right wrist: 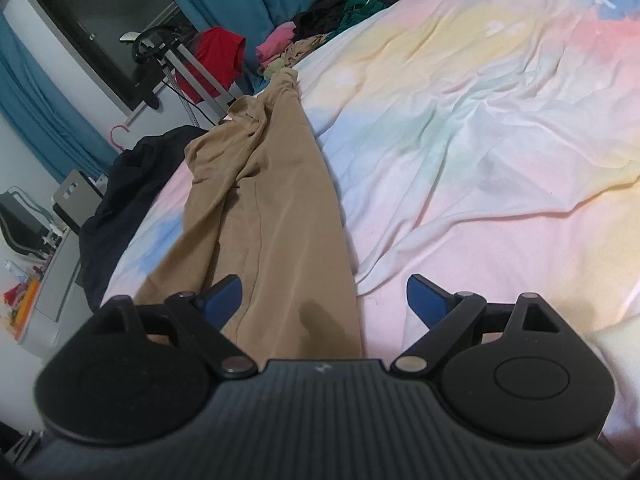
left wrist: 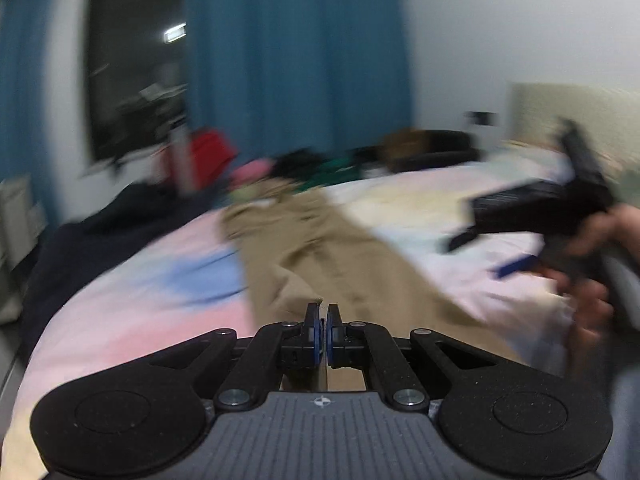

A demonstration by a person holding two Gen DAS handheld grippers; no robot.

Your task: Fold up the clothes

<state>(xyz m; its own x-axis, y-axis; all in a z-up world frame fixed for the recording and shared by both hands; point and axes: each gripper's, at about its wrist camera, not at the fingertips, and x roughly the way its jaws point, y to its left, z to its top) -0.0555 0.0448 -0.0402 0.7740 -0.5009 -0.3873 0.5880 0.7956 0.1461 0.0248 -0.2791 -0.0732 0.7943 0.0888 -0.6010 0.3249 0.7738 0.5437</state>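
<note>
Tan trousers (left wrist: 320, 240) lie lengthwise on the pastel bed sheet (left wrist: 140, 300), waistband at the far end. At their near end, my left gripper (left wrist: 323, 312) has its pads pressed together, and a thin fold of the tan cloth seems pinched between them. The left wrist view is motion-blurred. At its right edge, a hand holds my right gripper (left wrist: 488, 254) above the sheet. In the right wrist view, my right gripper (right wrist: 324, 300) stands open over the near end of the trousers (right wrist: 260, 200). Its left finger (right wrist: 224, 298) is above the cloth and its right finger (right wrist: 426, 300) above the sheet (right wrist: 480, 140).
A pile of loose clothes (right wrist: 320, 28) in pink, green, black and tan sits at the bed's far edge. A dark garment (right wrist: 128, 184) hangs over the left side. A red item (right wrist: 216, 56) hangs on a rack by the window, with blue curtains (left wrist: 296, 60) behind.
</note>
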